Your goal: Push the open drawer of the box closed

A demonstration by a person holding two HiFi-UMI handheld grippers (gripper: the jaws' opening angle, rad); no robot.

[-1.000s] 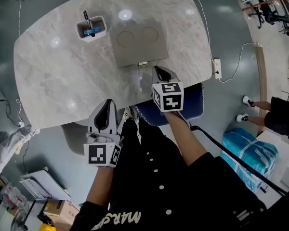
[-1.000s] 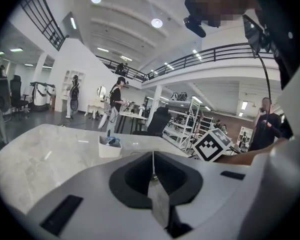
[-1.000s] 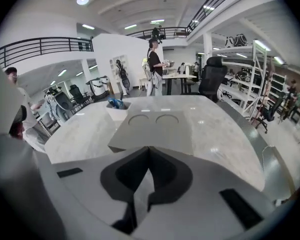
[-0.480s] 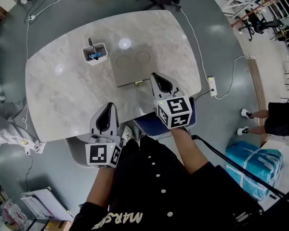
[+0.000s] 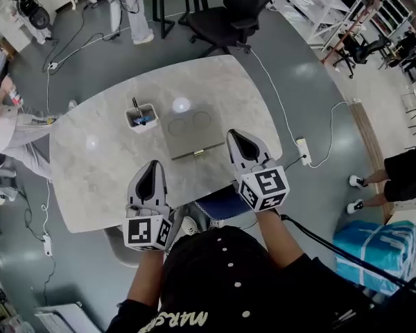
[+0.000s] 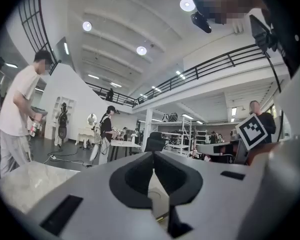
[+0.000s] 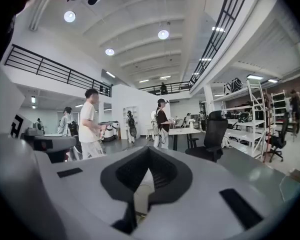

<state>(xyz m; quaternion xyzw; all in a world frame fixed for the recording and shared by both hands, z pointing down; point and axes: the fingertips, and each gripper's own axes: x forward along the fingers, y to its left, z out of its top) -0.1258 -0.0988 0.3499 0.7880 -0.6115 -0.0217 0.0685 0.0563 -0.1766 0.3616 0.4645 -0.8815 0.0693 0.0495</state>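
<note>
On the marble table [image 5: 97,179] stands a flat grey box [image 5: 194,127] with two circles on its top. Its front faces me, carries a small brass handle [image 5: 197,152], and looks flush with the body. My right gripper [image 5: 237,139] is shut and empty, raised just right of the box's front corner. Over the table's near edge my left gripper [image 5: 151,170] is also shut and empty, left of the box. In the left gripper view the shut gripper [image 6: 152,156] points over the box [image 6: 160,201]. The right gripper view shows the gripper [image 7: 149,151] with its tips together above the box [image 7: 140,196].
A white pen holder [image 5: 141,115] stands left of the box at the back. A black office chair [image 5: 236,9] is beyond the table. A person [image 5: 3,127] stands at the left. A power strip [image 5: 301,151] lies on the floor to the right, and a blue seat [image 5: 222,203] is below me.
The head view has lifted and widened, showing more of the room. Both grippers have drawn back from the box; the right one has left the handle and moved right.
</note>
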